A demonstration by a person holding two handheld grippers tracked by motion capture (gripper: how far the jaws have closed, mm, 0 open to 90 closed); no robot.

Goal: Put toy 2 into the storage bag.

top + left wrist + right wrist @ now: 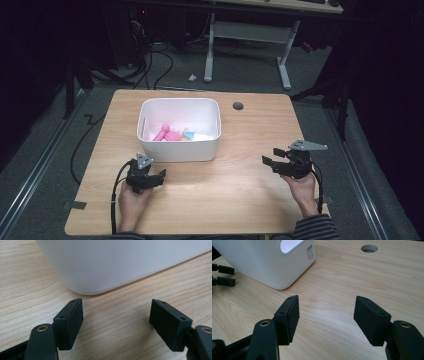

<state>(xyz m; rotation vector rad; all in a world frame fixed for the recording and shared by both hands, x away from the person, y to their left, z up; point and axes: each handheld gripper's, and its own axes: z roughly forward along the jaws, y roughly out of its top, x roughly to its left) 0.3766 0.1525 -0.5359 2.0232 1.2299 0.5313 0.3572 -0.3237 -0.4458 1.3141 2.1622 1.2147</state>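
A white plastic bin point(179, 148) stands on the wooden table point(240, 190), left of centre. Inside it lie a pink toy point(166, 133) and a small orange and blue piece point(188, 134). My left gripper point(159, 176) rests on the table just in front of the bin's near left corner, open, with nothing between its jaws. The bin's rounded corner point(90, 277) sits close ahead in the left gripper view, beyond that gripper point(116, 315). My right gripper point(267, 162) stands open over bare wood to the right of the bin point(272, 267), its jaws point(327, 312) empty.
A round cable hole point(238, 106) sits in the table's far right part, also seen as a hole point(369, 248) in the right gripper view. Black cables trail off the table's left side. A desk frame point(250, 45) stands on the floor beyond.
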